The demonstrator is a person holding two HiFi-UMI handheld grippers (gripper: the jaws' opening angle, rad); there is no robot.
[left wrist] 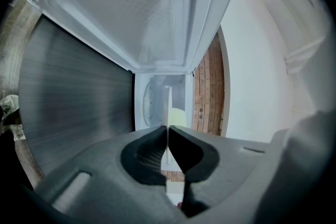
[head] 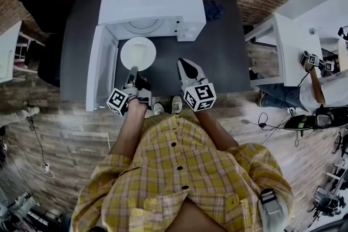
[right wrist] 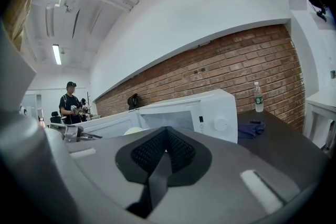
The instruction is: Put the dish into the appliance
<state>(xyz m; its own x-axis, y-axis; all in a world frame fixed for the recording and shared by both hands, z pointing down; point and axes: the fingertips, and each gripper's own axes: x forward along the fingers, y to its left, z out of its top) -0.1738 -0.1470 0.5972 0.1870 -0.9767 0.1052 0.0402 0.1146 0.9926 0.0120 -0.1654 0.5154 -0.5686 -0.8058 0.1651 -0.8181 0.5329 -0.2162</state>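
Left gripper (head: 132, 74) pinches dish (head: 138, 53) by its rim, with oven (head: 155, 0) door (head: 100, 70) open.
I hold it flat to slide inside; right gripper (head: 186, 67) is closed and empty.

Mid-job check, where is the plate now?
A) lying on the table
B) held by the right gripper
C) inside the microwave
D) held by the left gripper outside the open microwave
D: the left gripper is shut on the plate, just outside the open microwave.
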